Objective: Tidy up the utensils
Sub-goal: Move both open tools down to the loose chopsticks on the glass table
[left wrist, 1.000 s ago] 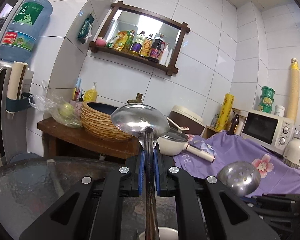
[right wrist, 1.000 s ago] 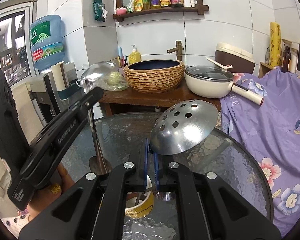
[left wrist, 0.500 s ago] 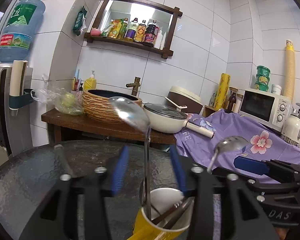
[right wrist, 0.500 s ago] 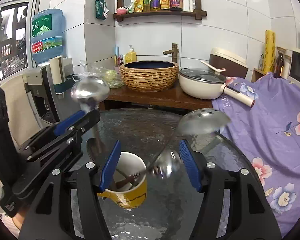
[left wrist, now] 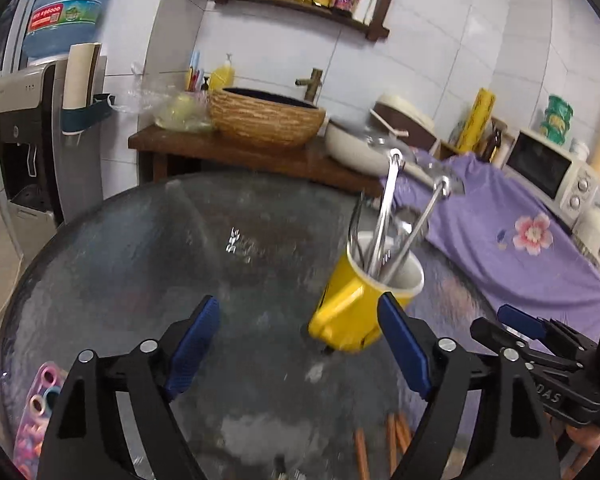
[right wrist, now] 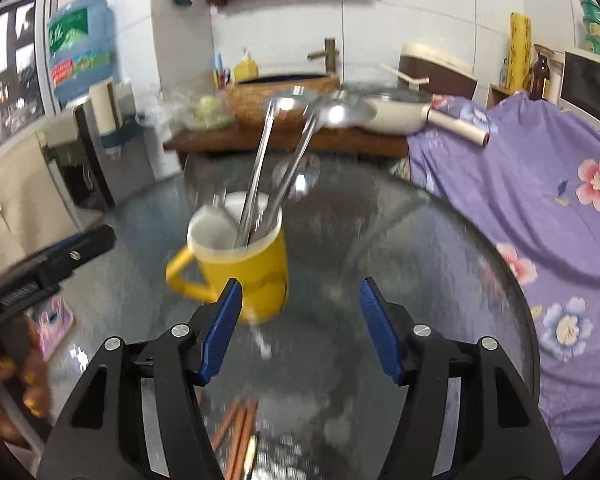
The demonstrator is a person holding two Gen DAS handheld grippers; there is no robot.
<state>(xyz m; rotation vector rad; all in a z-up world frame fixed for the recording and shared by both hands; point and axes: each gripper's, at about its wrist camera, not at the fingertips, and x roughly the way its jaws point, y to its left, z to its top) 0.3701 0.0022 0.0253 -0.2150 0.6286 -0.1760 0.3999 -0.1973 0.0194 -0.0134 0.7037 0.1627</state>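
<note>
A yellow mug (left wrist: 356,304) (right wrist: 256,268) stands on the round glass table (left wrist: 140,264) (right wrist: 428,264). A steel ladle (left wrist: 384,208) (right wrist: 258,164) and a steel skimmer (left wrist: 422,226) (right wrist: 302,152) lean in it, bowls up, beside smaller utensils. My left gripper (left wrist: 300,340) holds nothing and its jaws are opening; the mug sits just ahead, close to its right pad. My right gripper (right wrist: 302,320) is open and empty, with the mug ahead near its left pad. Brown chopsticks (left wrist: 380,448) (right wrist: 236,428) lie on the glass close below both grippers.
A pink packet (left wrist: 36,412) (right wrist: 54,320) lies at the table's left edge. Behind the table stand a wooden bench with a woven basin (left wrist: 264,120), a white pan (right wrist: 392,112) and a purple floral cloth (right wrist: 540,184). A water dispenser (left wrist: 32,128) is at left.
Both grippers let go of the ladle and the skimmer, which now stand in the mug. Both grippers opened, drew back and tilted down toward the table.
</note>
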